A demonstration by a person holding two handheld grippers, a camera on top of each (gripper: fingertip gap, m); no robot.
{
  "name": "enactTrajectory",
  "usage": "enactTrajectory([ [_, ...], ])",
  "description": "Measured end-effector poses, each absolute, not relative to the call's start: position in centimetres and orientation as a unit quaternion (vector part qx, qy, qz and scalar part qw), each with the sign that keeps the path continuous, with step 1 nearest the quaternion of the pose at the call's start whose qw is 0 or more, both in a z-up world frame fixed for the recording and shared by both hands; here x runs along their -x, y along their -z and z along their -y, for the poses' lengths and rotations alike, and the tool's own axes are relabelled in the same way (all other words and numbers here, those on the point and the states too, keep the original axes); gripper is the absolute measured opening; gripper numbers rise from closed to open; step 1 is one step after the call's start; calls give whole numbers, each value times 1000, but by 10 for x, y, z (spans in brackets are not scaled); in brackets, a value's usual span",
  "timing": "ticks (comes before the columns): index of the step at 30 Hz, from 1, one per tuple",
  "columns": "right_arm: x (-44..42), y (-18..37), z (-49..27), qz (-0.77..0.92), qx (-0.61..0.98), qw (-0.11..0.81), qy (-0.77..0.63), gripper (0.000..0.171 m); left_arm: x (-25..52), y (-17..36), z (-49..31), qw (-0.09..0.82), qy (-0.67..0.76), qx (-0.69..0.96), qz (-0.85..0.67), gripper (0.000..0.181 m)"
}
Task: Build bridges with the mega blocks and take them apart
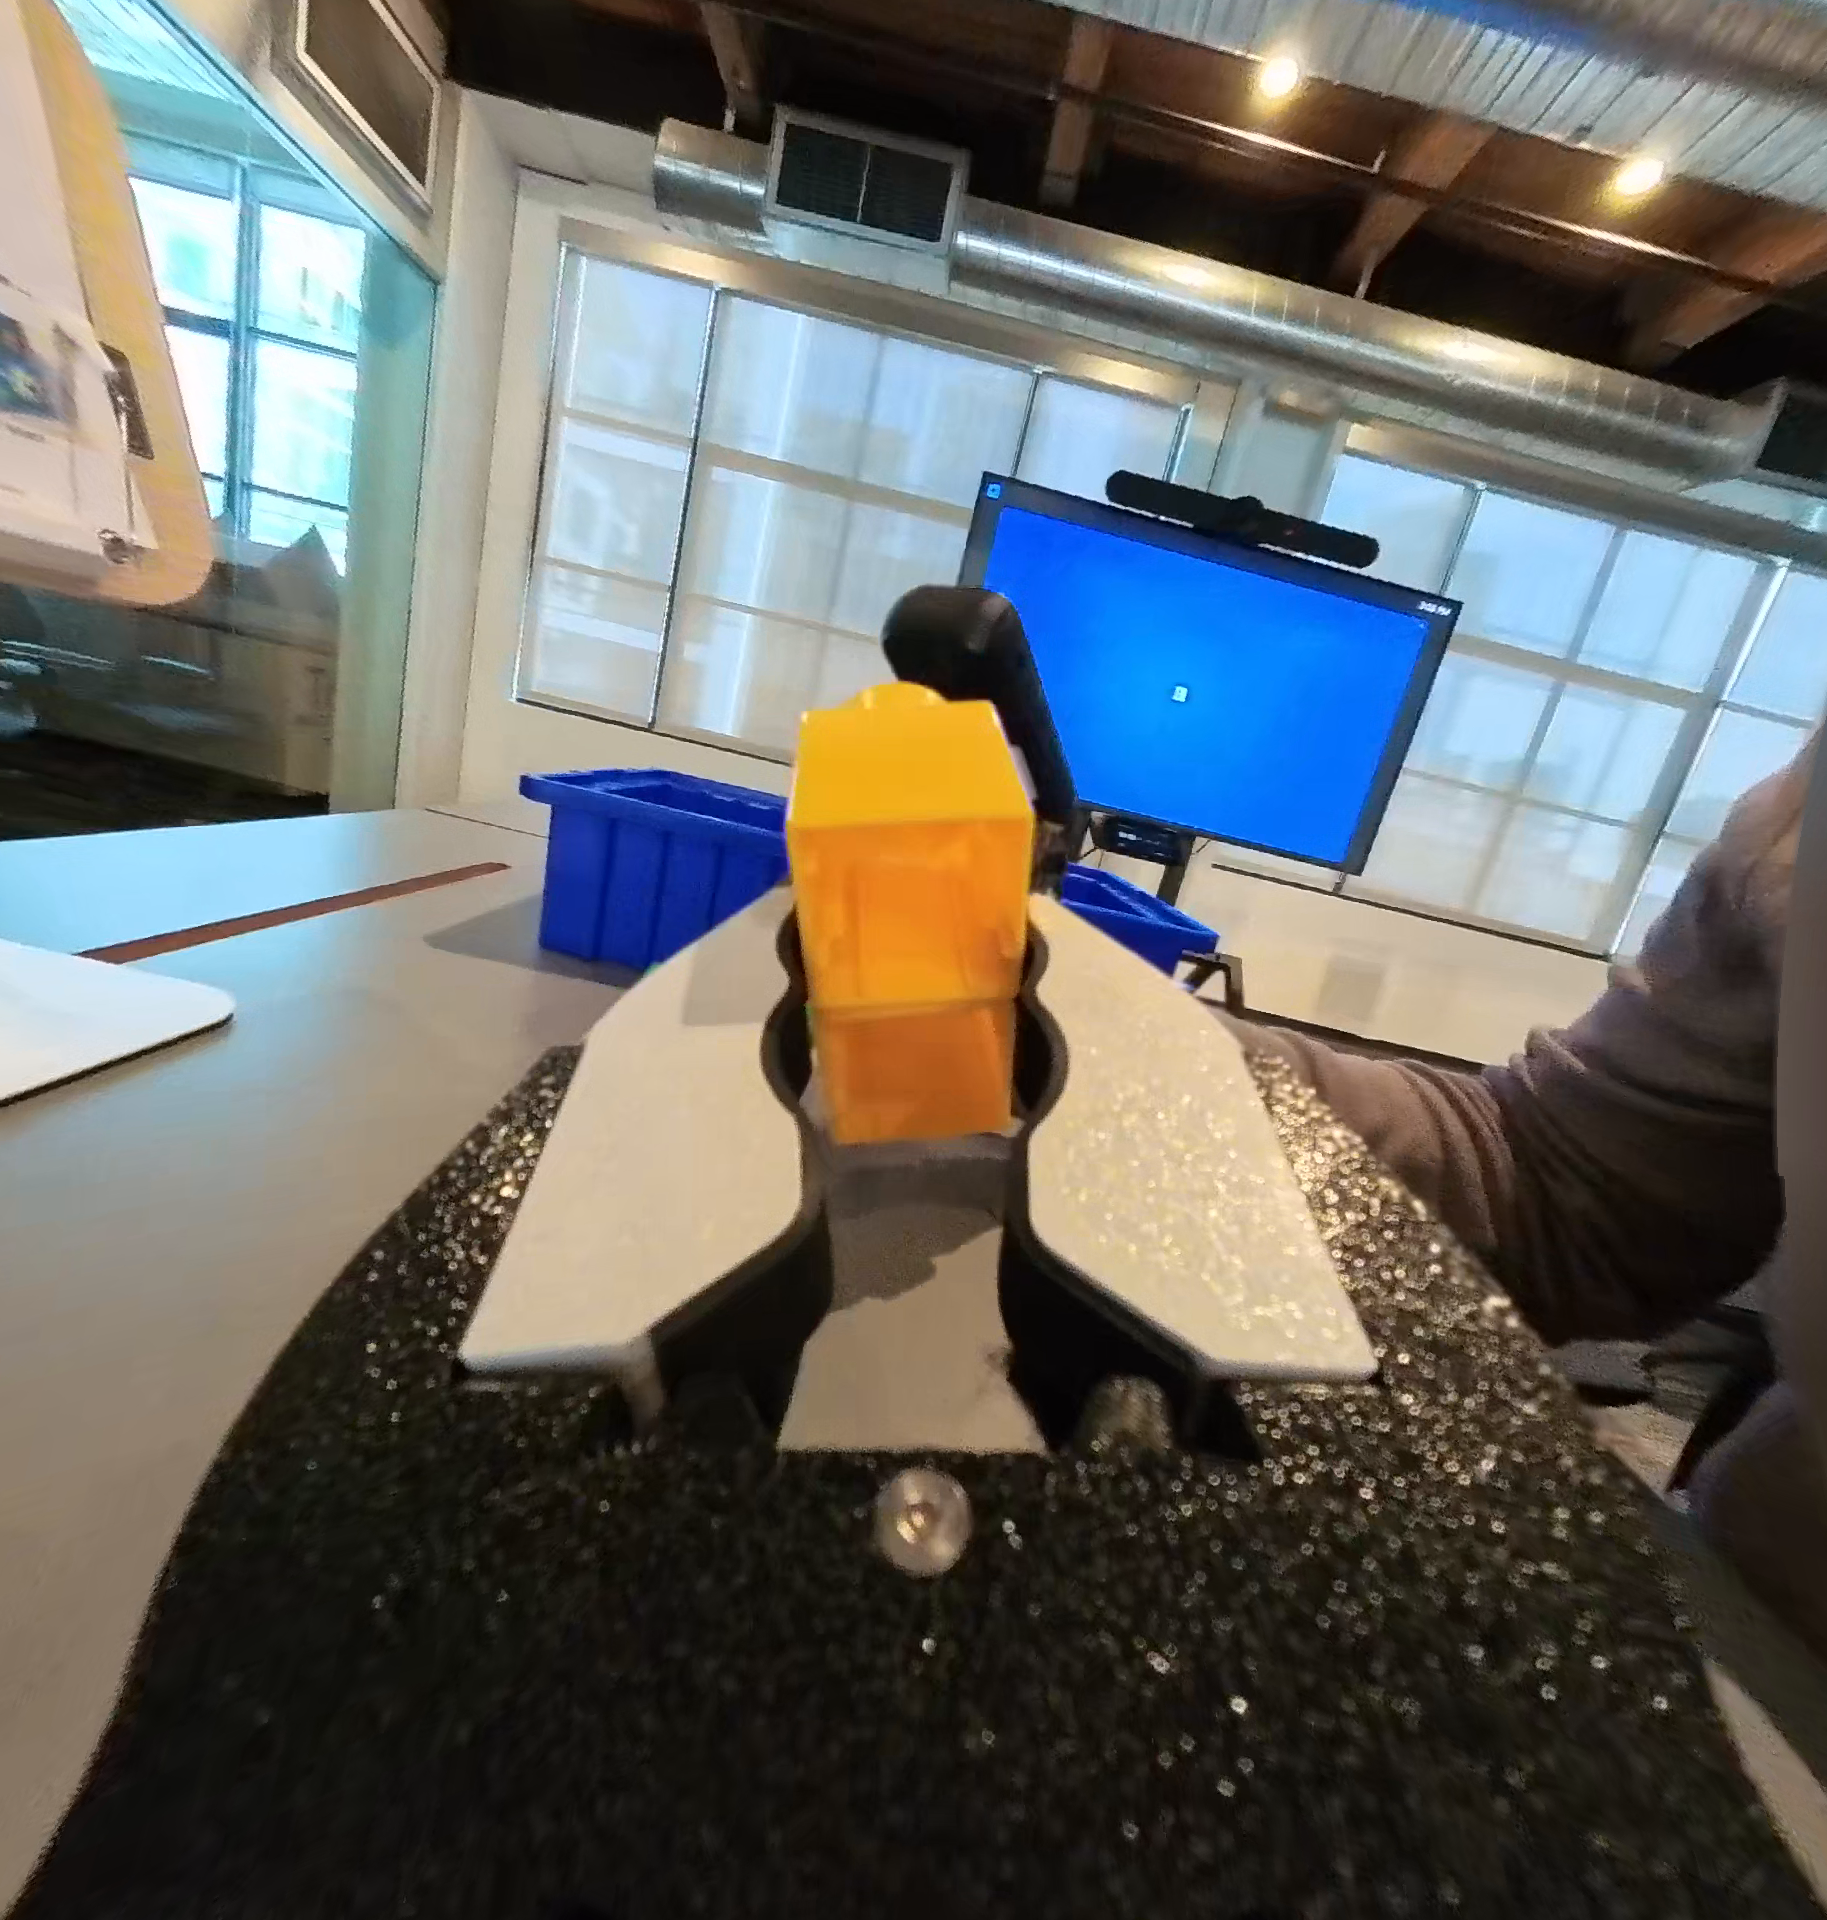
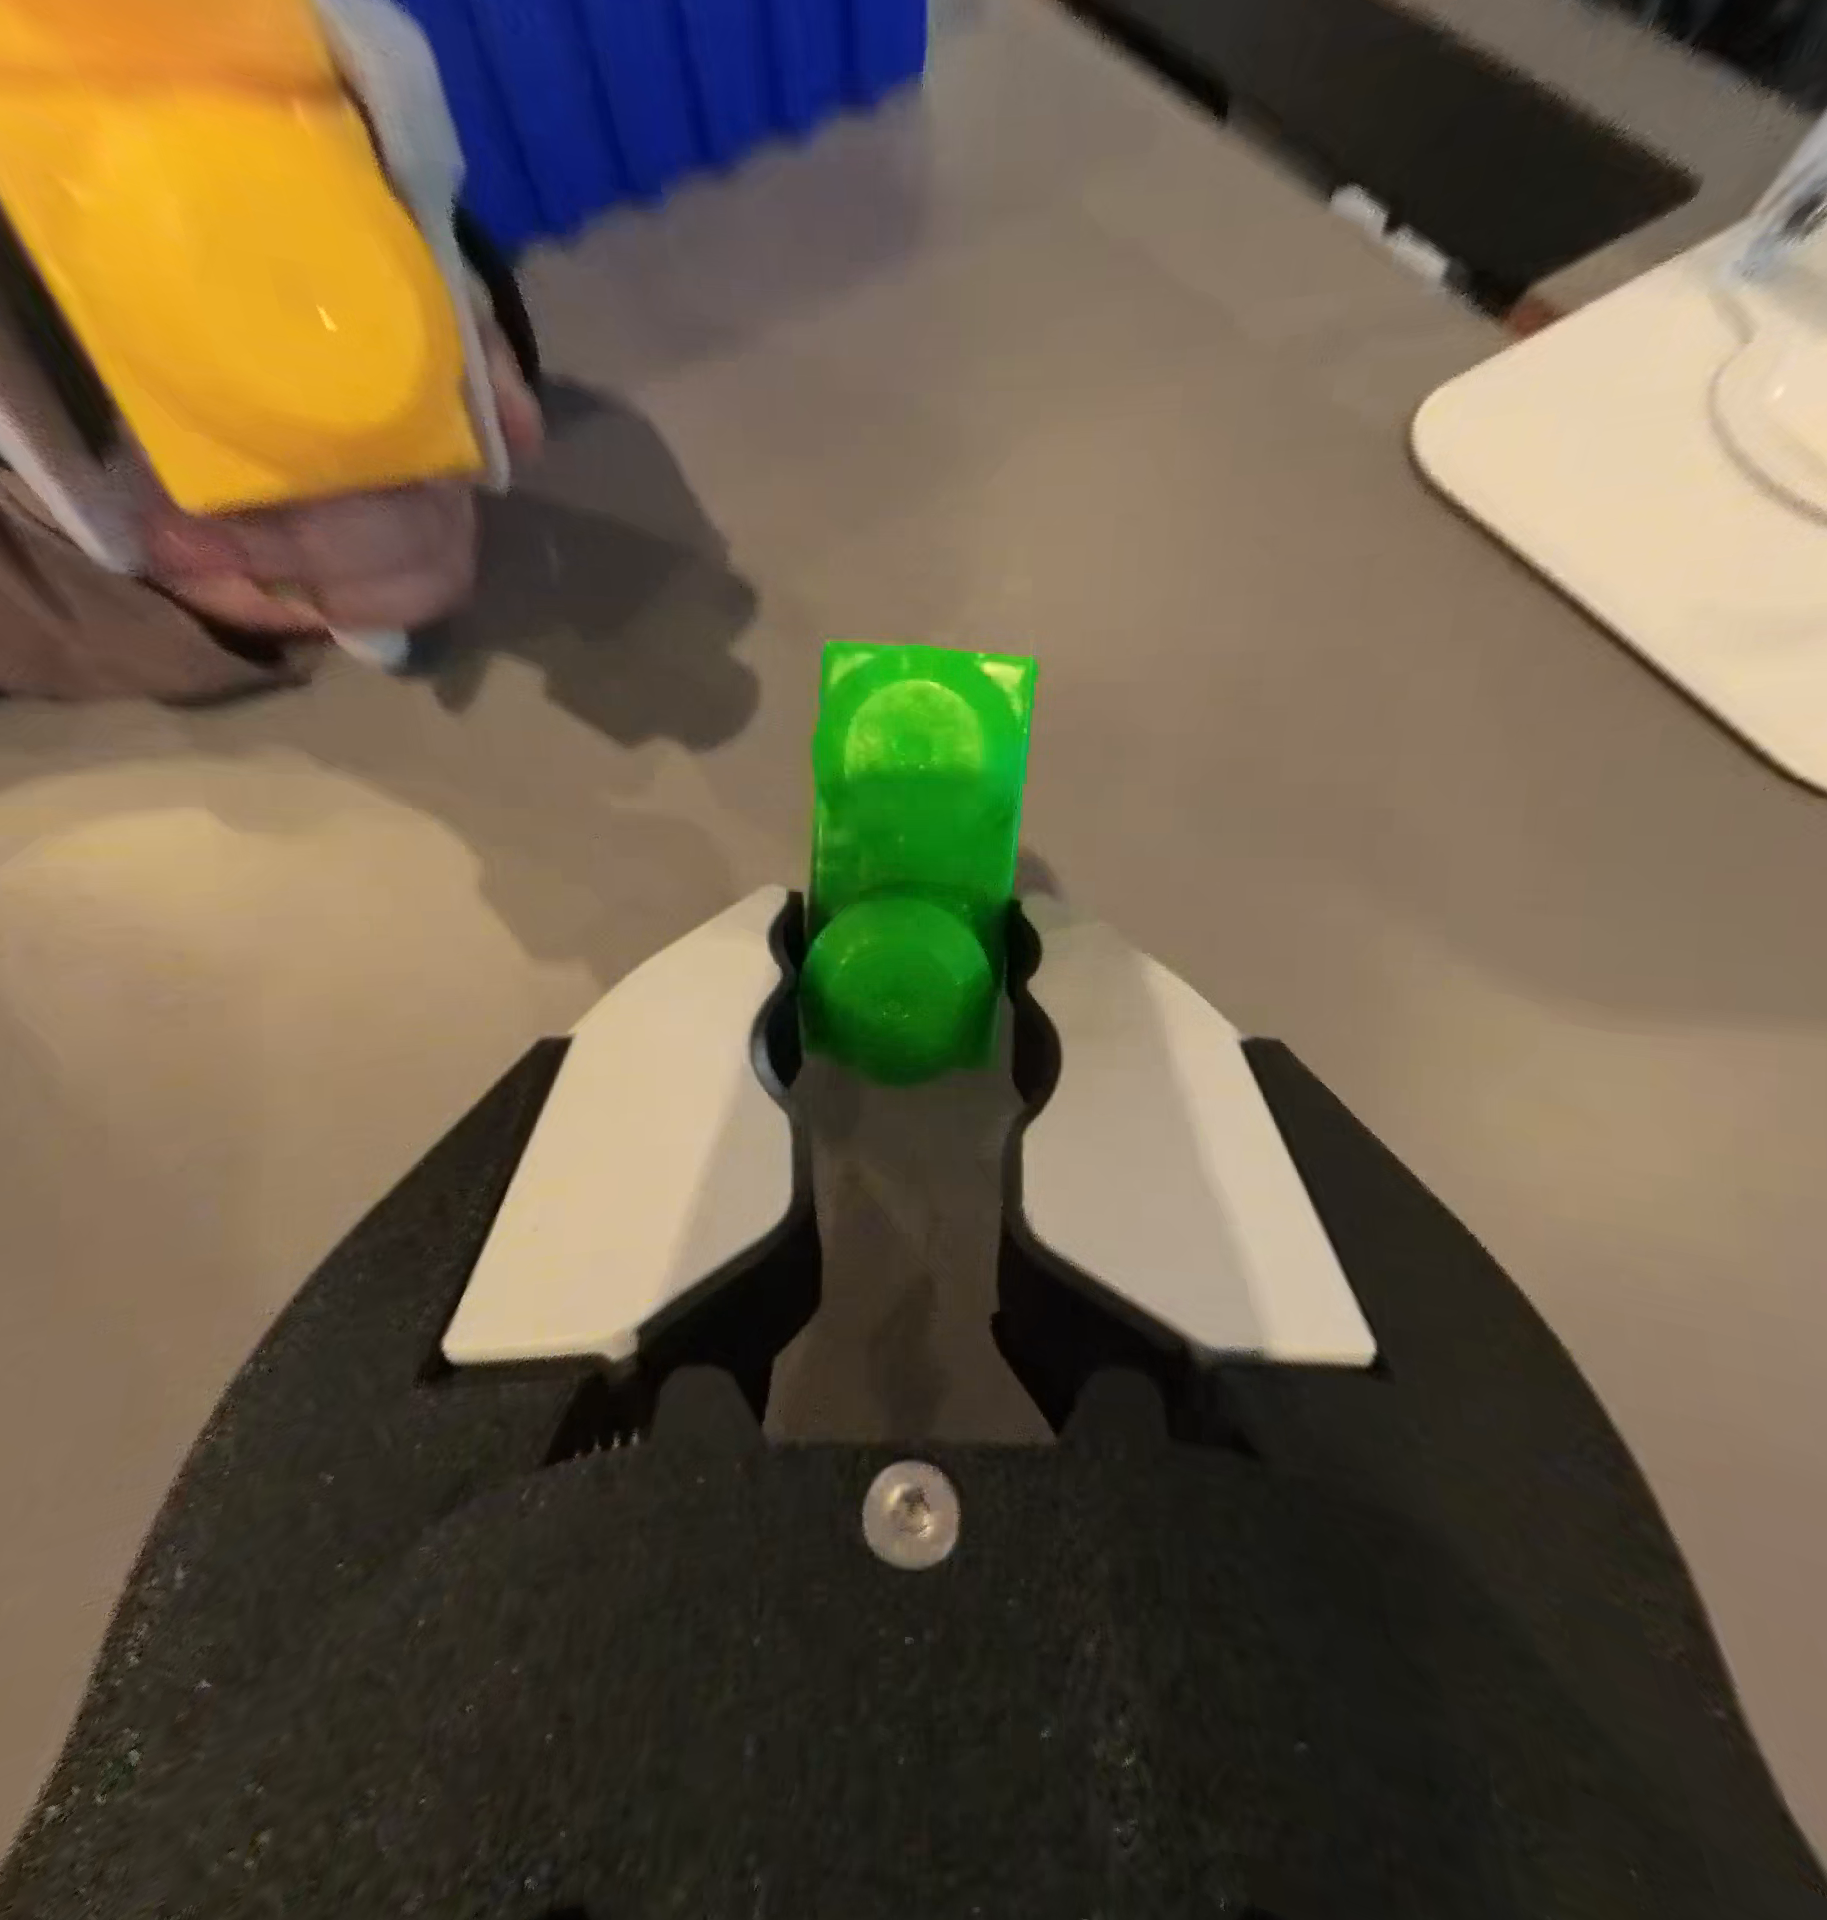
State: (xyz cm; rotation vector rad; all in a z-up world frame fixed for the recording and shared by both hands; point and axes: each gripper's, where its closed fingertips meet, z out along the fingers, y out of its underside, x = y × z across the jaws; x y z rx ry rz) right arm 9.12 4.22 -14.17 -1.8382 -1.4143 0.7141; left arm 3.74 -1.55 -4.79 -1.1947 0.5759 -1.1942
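Right wrist view: the grey bench [image 2: 1148, 520] fills most of the picture, w/ a blue bin [image 2: 680, 94] at the top edge. Upper left, blurred, the left hand-held gripper [image 2: 244, 343] carries a yellow block [image 2: 223, 260], raised off the bench. The right hand-held gripper [image 2: 904, 987] is clamped on a green block [image 2: 914, 831], studs up toward the camera, long axis pointing forward along the fingers. So the yellow block lies forward-left of the green one, well apart. I judge that joining them needs the two to come together, approx. diagonal.

Left wrist view: yellow block [image 1: 904, 883] pinched between both fingers.
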Motion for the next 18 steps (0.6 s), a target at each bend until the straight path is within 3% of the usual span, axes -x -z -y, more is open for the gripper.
enactTrajectory([
  [3, -88, 154, -38, 570, 706, 333, -255, 42, -37, 49, 15, 627, 523, 521, -250, 36],
  [5, -84, 148, -38, 560, 702, 346, -270, 76, -38, 49, 15, 628, 523, 519, -250, 36],
  [11, -62, 89, 13, 532, 571, 336, -527, 60, -42, 49, 18, 618, 538, 512, -258, 36],
  [18, -54, 94, 14, 529, 576, 335, -526, 62, -48, 52, 19, 614, 529, 519, -271, 36],
])
